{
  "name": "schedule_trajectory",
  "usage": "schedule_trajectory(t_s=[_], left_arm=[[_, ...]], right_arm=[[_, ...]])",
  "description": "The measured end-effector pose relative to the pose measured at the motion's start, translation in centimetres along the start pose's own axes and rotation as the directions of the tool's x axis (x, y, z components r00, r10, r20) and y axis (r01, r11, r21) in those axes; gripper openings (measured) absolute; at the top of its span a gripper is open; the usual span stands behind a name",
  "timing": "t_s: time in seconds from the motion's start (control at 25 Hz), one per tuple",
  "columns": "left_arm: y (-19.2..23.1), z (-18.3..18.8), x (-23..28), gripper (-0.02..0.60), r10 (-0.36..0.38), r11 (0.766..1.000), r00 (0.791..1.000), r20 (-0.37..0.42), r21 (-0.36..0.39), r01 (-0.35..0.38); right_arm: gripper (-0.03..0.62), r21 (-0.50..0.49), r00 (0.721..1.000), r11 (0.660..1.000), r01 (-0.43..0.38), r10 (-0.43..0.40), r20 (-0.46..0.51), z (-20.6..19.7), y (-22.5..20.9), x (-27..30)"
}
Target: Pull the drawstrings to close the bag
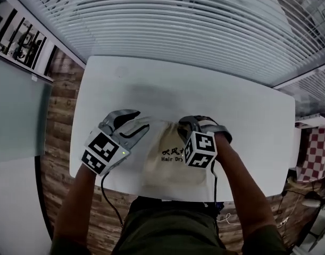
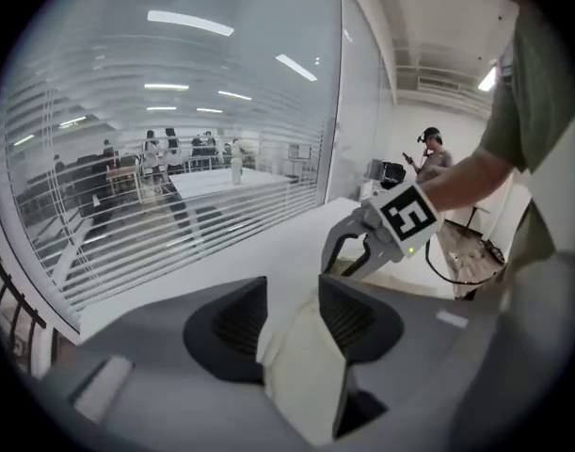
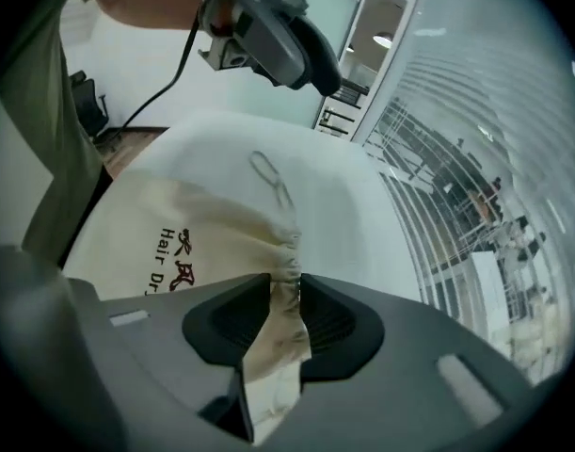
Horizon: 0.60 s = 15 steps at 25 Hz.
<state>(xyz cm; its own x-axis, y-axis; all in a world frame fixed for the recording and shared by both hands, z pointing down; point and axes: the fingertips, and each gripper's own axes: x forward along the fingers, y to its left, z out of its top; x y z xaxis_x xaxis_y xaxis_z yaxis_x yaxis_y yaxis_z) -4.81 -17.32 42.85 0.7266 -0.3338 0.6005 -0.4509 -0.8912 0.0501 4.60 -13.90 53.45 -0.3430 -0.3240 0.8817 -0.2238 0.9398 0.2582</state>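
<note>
- Blinds (image 1: pixel 178 25) with white slats fill the space beyond both tools, past the far edge of the worktop.
- Worktop (image 1: pixel 236 116), white and rectangular, lies under both tools. Wood-patterned floor (image 1: pixel 56 121) shows outside the left one.
- Bag (image 1: pixel 165 171) of cream cloth lies flat on the worktop between the two tools. Its mouth is at their jaw tips and its bottom reaches back toward the person. The mouth hem is gathered into pleats just ahead of the right tool.
- Left tool (image 1: pixel 140 120) sits at the bag's left mouth corner, angled inward toward its partner. In the left gripper view its jaws (image 2: pixel 294 287) are clamped on a fold of the bag's cloth (image 2: pixel 301 375), which fills the gap and touches both ribbed pads.
- Right tool (image 1: pixel 188 124) sits at the bag's right mouth corner, near the left tool but not touching it. In the right gripper view its jaws (image 3: pixel 285 288) are clamped on the gathered hem, which is pinched between the two pads. The rest of the bag (image 3: pixel 174 224) spreads out to that tool's left.
- Cable (image 1: pixel 110 201), thin and dark, trails from the back of the left tool off the worktop's near edge.
- Drawstring loop (image 3: pixel 273 182), a thin cord, lies slack on the bare worktop just ahead of the right tool's jaws, beyond the gathered hem.
- Print (image 1: pixel 175 155) in dark letters sits on the bag's face, just inside the right tool's marker cube.
</note>
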Motion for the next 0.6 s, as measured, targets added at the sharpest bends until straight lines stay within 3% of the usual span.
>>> schedule_trajectory(t_s=[0.16,0.28,0.36,0.48,0.6], left_arm=[[-1.9,1.7,1.4,0.172,-0.054,0.998,0.998,-0.008,0.009,0.055],[-3.7,3.3,2.9,0.172,-0.184,0.982,0.978,-0.093,0.023,0.187],[-5.6,2.2,4.0,0.172,-0.316,0.943,0.917,-0.244,0.027,0.332],[-7.7,0.2,4.7,0.17,-0.474,0.863,0.778,-0.411,-0.042,0.503],[-9.7,-0.5,3.8,0.168,-0.613,0.769,0.635,-0.47,-0.17,0.616]], right_arm=[[0.096,-0.139,0.982,0.974,0.18,-0.17,0.078,2.4,0.6,-4.2],[0.086,-0.227,0.939,0.915,0.333,-0.298,0.174,5.0,2.3,-7.6],[0.082,-0.275,0.909,0.872,0.405,-0.351,0.225,6.2,3.7,-9.1],[0.075,-0.335,0.879,0.819,0.466,-0.386,0.28,7.2,5.2,-10.6],[0.063,-0.39,0.872,0.786,0.479,-0.376,0.313,7.6,6.5,-11.4]])
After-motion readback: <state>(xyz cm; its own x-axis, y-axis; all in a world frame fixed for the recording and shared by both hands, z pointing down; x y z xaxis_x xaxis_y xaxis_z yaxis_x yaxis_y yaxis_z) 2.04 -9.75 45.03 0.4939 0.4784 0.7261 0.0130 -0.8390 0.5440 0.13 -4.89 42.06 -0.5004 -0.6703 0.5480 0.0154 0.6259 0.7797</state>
